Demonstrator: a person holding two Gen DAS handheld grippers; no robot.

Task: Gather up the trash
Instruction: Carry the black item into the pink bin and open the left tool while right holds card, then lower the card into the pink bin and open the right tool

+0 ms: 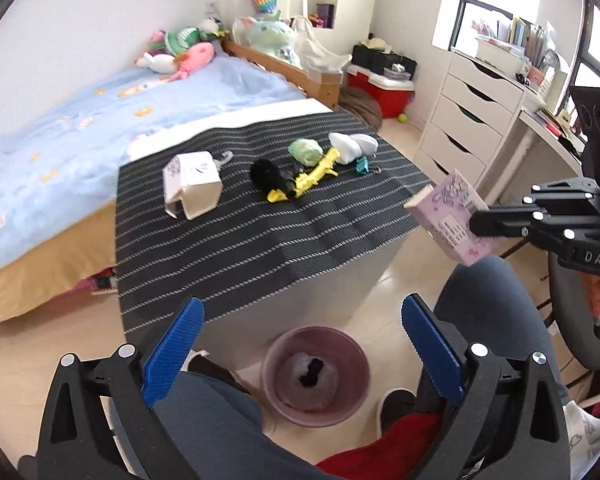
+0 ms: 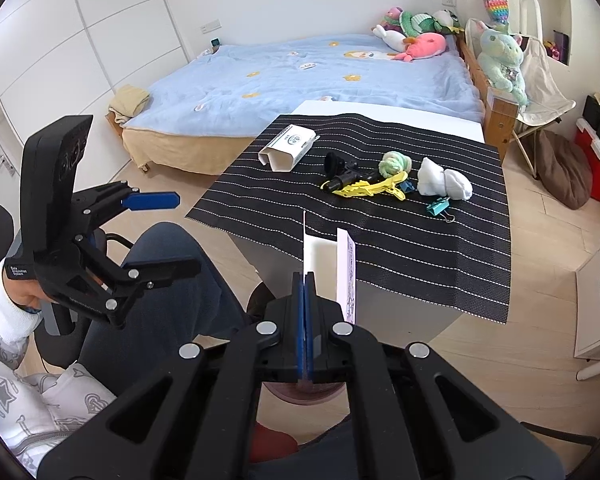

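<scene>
My right gripper (image 2: 305,280) is shut on a flap of a small purple carton (image 1: 454,216) and holds it in the air off the table's near right corner; the carton also shows in the right wrist view (image 2: 346,272). My left gripper (image 1: 300,320) is open and empty above a pink waste bin (image 1: 314,376) on the floor, which holds crumpled white and black trash. On the striped table mat (image 1: 260,220) lie a white carton (image 1: 192,188), a green paper ball (image 1: 306,152), white crumpled tissue (image 1: 352,146), a black object (image 1: 270,176) and a yellow clip (image 1: 312,176).
A bed (image 1: 80,128) with soft toys stands behind the table. A white drawer unit (image 1: 468,116) and a desk are at the right. A teal binder clip (image 1: 362,165) lies on the mat. My knees and an office chair are below the grippers.
</scene>
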